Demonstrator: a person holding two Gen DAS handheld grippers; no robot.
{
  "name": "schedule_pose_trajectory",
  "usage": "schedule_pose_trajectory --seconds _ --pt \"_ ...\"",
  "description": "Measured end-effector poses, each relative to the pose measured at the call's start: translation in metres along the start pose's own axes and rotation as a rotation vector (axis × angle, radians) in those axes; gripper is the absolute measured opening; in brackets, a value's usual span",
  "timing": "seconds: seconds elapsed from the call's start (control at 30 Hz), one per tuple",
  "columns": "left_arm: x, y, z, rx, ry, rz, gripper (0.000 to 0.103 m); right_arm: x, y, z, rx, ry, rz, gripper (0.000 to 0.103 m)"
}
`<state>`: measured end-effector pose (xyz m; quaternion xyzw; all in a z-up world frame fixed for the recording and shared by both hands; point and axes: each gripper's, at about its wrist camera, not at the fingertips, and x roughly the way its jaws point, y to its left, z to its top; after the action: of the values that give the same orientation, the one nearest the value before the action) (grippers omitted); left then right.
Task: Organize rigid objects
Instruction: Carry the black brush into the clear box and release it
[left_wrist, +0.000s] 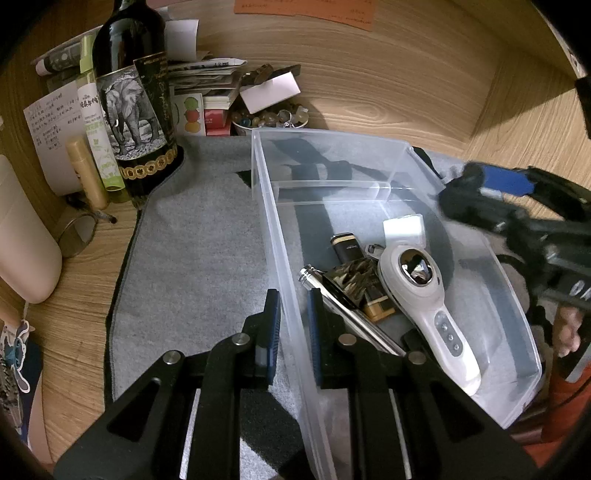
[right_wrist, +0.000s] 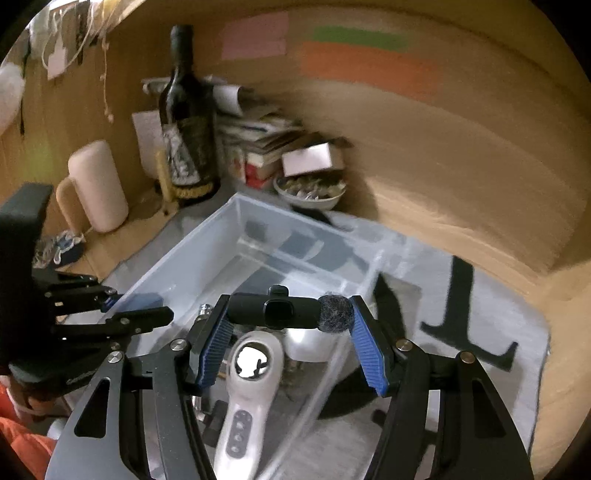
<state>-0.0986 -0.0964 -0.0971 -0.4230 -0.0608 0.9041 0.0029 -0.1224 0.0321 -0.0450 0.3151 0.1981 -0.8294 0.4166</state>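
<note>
Microphone (right_wrist: 286, 312), one small black stick with a fuzzy tip, was pinched crosswise by the right gripper (right_wrist: 288, 332) above one clear plastic bin (left_wrist: 369, 192). The left gripper (left_wrist: 293, 321) clamped the bin's near wall. Inside lay one white handheld massager (left_wrist: 424, 291), one metal pen (left_wrist: 347, 310) and one black lighter (left_wrist: 347, 247). Farther off stood one dark bottle (left_wrist: 129, 92) with an elephant label.

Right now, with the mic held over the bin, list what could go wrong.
1. The right hand-held gripper pinches the black microphone only by its two ends; it could twist loose and fall.
2. Dropped here, it would land on the white handheld device directly below.
3. The left hand-held gripper straddles the clear bin wall; a tug could tip the bin.
</note>
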Motion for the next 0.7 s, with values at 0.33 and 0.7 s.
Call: schedule_pose_trajectory --seconds 0.33,0.7 --pt "0.0 0.001 0.001 -0.005 0.001 -0.007 0.014 0.029 0.005 0.0 -0.007 0.113 0.023 0.074" --pt "-0.005 0.001 0.005 0.016 -0.017 0.009 0.014 -0.002 -0.001 -0.005 0.023 0.04 -0.008 0.084"
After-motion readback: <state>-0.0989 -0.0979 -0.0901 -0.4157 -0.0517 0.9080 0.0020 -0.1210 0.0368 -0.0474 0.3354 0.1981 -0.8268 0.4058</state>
